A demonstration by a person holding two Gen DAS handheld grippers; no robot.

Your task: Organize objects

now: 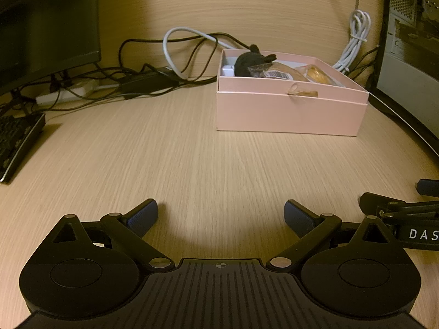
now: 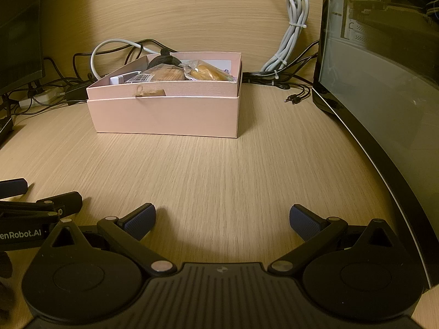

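Hovering empty with fingers spread apart, both tongs, left (image 1: pixel 221 216) and right (image 2: pixel 222 219), face the pink box (image 2: pixel 164 115) well ahead on the surface (image 2: pixel 219 170), straighter before the right.

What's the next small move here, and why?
Probably none beyond easing both grippers back: the task looks finished. The pink box already holds the black item, the white item and the wrapped snacks, and nothing loose lies on the desk between box and grippers. Left gripper and right gripper both have open, empty jaws.
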